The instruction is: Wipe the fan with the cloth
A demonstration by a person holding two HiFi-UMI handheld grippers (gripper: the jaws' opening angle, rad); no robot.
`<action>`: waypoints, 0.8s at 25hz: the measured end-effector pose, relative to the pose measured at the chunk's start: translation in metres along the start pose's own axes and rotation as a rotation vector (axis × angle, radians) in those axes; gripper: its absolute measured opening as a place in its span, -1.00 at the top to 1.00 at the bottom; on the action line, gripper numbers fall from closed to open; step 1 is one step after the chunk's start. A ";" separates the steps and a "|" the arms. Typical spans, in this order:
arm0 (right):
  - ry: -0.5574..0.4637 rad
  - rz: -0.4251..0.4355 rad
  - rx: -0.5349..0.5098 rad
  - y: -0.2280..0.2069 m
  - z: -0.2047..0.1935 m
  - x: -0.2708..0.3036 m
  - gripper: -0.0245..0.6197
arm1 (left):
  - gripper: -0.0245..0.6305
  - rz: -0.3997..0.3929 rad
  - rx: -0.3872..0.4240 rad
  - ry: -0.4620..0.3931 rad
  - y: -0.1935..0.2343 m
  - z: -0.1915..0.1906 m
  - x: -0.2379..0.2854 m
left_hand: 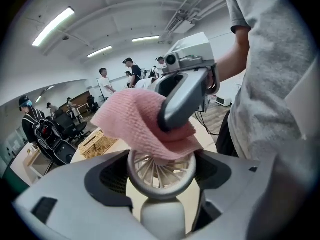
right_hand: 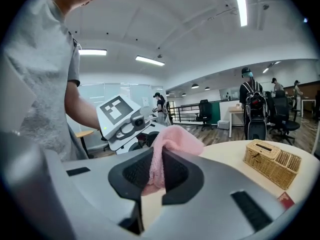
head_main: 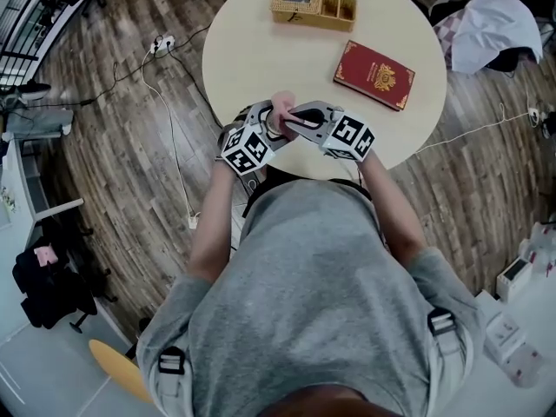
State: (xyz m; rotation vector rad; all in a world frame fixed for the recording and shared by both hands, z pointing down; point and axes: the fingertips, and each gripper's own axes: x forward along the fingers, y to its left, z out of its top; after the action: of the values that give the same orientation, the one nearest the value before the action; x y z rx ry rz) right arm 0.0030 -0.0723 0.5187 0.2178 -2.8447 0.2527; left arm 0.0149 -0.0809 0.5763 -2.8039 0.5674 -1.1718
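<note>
Both grippers meet over the near edge of the round cream table (head_main: 252, 50). My left gripper (left_hand: 161, 174) is shut on a small cream handheld fan (left_hand: 160, 176); its round grille sits between the jaws and its handle (left_hand: 162, 219) hangs below. A pink cloth (left_hand: 132, 124) lies over the top of the grille. My right gripper (right_hand: 159, 171) is shut on that cloth (right_hand: 170, 144), and one of its grey fingers (left_hand: 182, 101) presses down into the cloth. In the head view the cloth (head_main: 282, 114) shows as a pink patch between the left gripper (head_main: 269, 127) and the right gripper (head_main: 297, 122).
A wicker box (head_main: 313, 7) stands at the table's far side and a red book (head_main: 373, 75) lies at its right. Cables (head_main: 165, 102) run over the wooden floor on the left. A white garment (head_main: 495, 29) lies at the top right. Several people stand in the background.
</note>
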 end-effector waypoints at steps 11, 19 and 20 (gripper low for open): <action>-0.066 -0.056 0.064 -0.031 -0.008 -0.026 0.80 | -0.25 -0.008 -0.031 -0.031 -0.028 0.025 0.012; -0.041 -0.130 0.043 -0.045 -0.023 -0.043 0.80 | -0.25 -0.001 -0.017 -0.048 -0.034 0.044 0.015; -0.042 -0.134 0.043 -0.047 -0.023 -0.045 0.80 | -0.25 -0.001 -0.020 -0.054 -0.034 0.046 0.015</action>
State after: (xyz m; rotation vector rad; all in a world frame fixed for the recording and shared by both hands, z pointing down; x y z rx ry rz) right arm 0.0598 -0.1075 0.5351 0.4262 -2.8528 0.2844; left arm 0.0671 -0.0590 0.5599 -2.8428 0.5768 -1.0923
